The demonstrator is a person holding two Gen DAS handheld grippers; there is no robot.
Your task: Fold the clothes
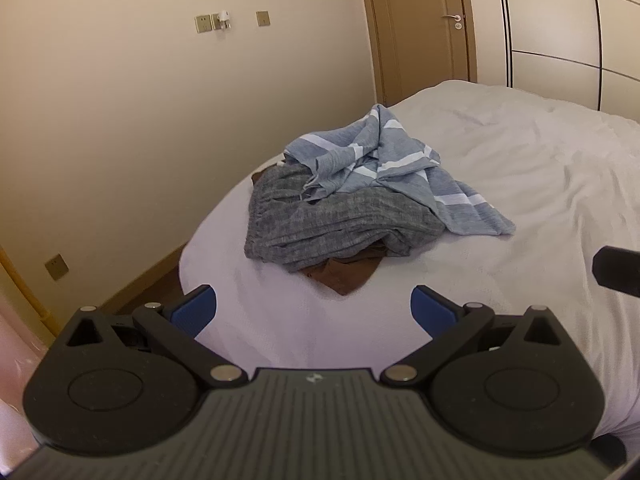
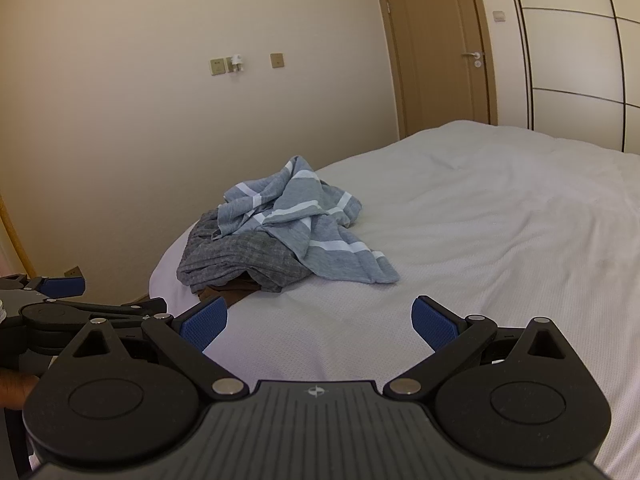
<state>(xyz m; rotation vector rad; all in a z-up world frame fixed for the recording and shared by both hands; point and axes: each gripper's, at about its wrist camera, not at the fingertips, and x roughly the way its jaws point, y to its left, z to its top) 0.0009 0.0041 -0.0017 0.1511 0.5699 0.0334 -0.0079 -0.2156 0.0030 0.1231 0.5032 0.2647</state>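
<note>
Three garments sit in one crumpled pile near the left edge of the bed: a blue shirt with white stripes on top, a dark grey garment under it, a brown one poking out at the near bottom. Nothing folded yet. Left gripper hangs over the bare white cover short of the pile, blue pads spread wide, nothing between them. Right gripper same: pads apart, empty, over the sheet, pile ahead and to its left. In the right wrist view the left gripper shows at the left edge, beside the right one; a bit of the person's hand is visible under it. No obstruction between either gripper and the pile. Bed cover is white, lightly wrinkled, otherwise bare on the right side. Beige wall behind with wall sockets, one with a white plug, and a switch plate. Wooden door with lever handle beyond the bed, panelled wardrobe to its right. Low socket near the skirting at left.
</note>
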